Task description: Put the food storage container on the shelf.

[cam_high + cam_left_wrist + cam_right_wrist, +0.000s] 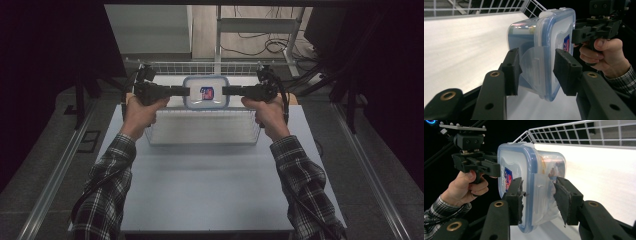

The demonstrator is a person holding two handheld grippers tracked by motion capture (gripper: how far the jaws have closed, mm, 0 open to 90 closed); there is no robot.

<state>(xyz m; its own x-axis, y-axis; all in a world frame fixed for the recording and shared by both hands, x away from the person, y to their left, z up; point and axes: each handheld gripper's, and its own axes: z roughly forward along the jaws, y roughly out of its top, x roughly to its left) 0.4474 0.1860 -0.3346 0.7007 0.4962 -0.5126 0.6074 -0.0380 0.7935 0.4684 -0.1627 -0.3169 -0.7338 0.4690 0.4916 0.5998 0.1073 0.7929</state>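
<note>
The clear plastic box with a blue-rimmed lid (206,92) hangs above the wire basket (200,132), each short end clamped by the left tool (186,91) and right tool (225,90); it looks light, stiff, slippery, so squeeze its side flaps.

Clear container (206,92) with blue-rimmed lid (554,37), red-blue label (207,92); black-and-white plaid sleeves (107,190).

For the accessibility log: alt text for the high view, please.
Two grippers, left and right, hold a clear lidded container by its short ends above a white wire basket on a pale table.
</note>
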